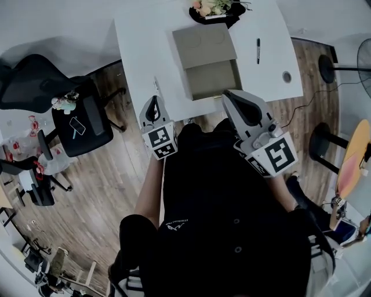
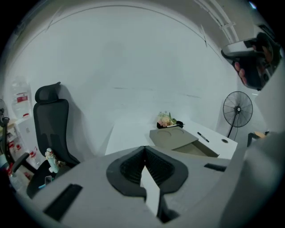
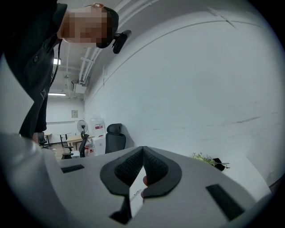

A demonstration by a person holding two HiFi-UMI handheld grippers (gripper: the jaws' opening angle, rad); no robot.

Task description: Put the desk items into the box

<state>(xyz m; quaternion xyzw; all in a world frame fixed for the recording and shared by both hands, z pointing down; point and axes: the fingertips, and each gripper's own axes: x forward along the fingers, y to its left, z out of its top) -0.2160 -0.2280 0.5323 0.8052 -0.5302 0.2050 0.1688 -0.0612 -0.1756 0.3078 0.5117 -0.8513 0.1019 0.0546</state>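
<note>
An open cardboard box [image 1: 211, 78] sits on the white desk [image 1: 145, 40] with its lid [image 1: 203, 45] folded back; it also shows in the left gripper view [image 2: 187, 143]. A black pen [image 1: 258, 50] lies to the right of the box [image 2: 203, 137]. A black tray of flowers [image 1: 215, 8] stands behind it [image 2: 167, 120] [image 3: 210, 160]. My left gripper [image 1: 153, 100] [image 2: 144, 148] is shut and empty at the desk's near edge, left of the box. My right gripper [image 1: 228, 94] [image 3: 143, 148] is shut just in front of the box and tilts up toward the wall.
A round cable hole [image 1: 286, 76] is near the desk's right corner. A black office chair [image 1: 81, 125] with a phone on its seat stands to the left [image 2: 50, 127]. A floor fan [image 2: 237, 109] stands to the right of the desk. The person's dark torso [image 1: 232, 220] fills the lower head view.
</note>
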